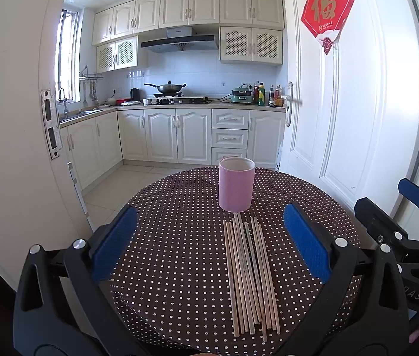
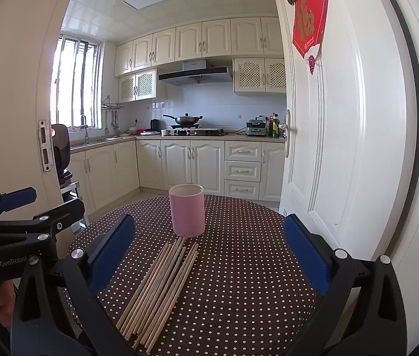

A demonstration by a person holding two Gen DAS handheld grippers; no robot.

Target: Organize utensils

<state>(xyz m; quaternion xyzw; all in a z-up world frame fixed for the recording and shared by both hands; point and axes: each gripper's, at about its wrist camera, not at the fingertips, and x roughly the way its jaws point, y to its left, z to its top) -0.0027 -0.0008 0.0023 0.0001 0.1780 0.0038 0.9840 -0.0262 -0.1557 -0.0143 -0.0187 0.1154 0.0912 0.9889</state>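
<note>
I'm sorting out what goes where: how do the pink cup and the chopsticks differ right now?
The pink cup stands upright; the chopsticks lie flat on the dotted tablecloth. The cup is one wide, round piece; the chopsticks are many thin sticks in a loose bundle. The cup is pink; the chopsticks are pale wood. Both rest on the same table, the chopsticks just in front of the cup, and neither is held: the left gripper and right gripper are open.
</note>
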